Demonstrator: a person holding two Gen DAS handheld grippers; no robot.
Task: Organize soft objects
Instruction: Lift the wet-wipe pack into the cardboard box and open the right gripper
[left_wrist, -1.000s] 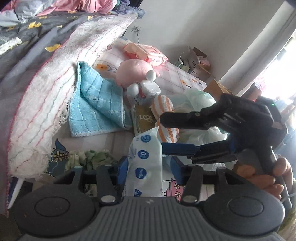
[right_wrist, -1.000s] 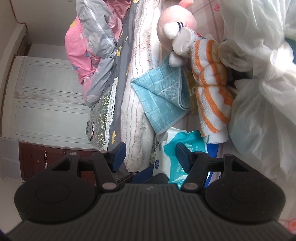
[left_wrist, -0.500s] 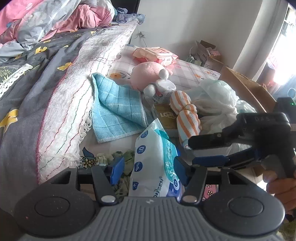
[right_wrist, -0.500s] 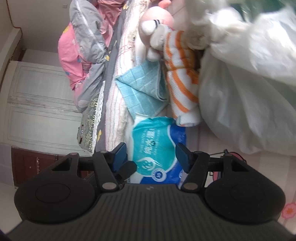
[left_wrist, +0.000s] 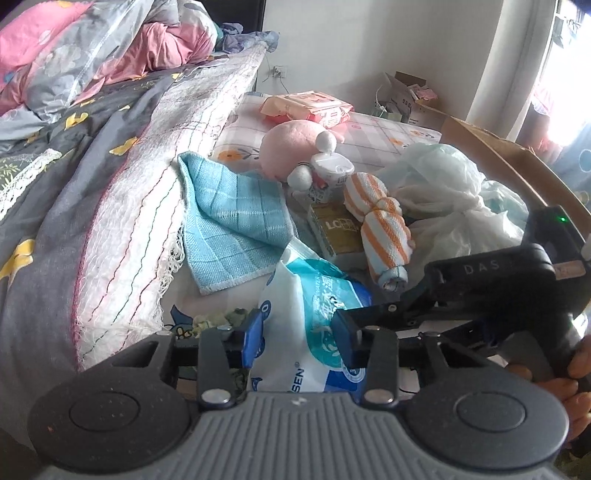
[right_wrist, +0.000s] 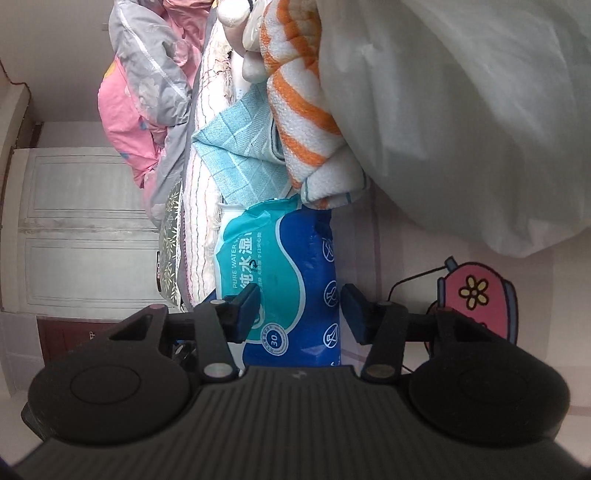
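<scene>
Blue-and-white, the wipes pack (left_wrist: 314, 325) stands on the bed between the pads of my left hand-held gripper (left_wrist: 301, 338), whose jaws have just closed on it. From the right wrist, my right hand-held gripper (right_wrist: 301, 314) has been closing and straddles the same pack (right_wrist: 284, 280), its right pad apart from it.

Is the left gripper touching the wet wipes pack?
Touching. In the left wrist view, the left gripper has just been closing its jaws, which press both sides of the wet wipes pack.
</scene>
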